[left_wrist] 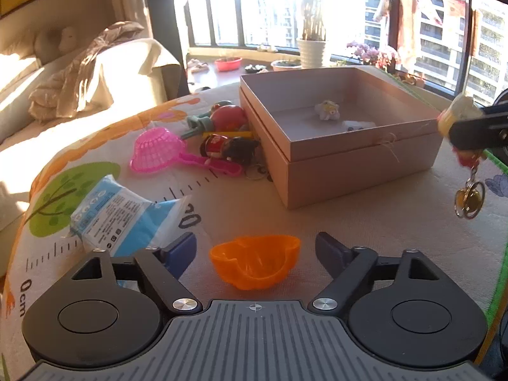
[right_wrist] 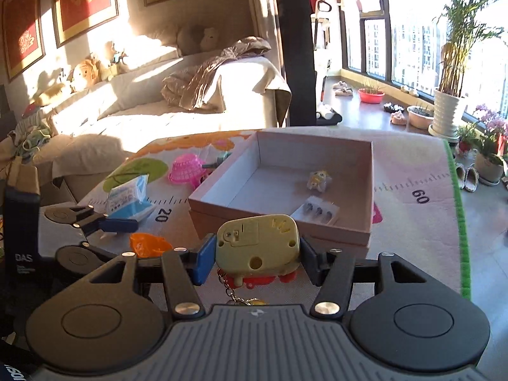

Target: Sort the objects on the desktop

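Right wrist view: right gripper (right_wrist: 255, 262) clamps a cream keychain toy (right_wrist: 257, 243) before the box (right_wrist: 370, 190); left gripper (left_wrist: 255, 250) gapes around the orange cup (left_wrist: 254, 262), untouched.

Strong low sunlight pours through the windows (left_wrist: 285, 9), blowing out the upper centre with glare, casting warm patches on the sofa (right_wrist: 177, 95), while fisheye distortion bends the frame edges.
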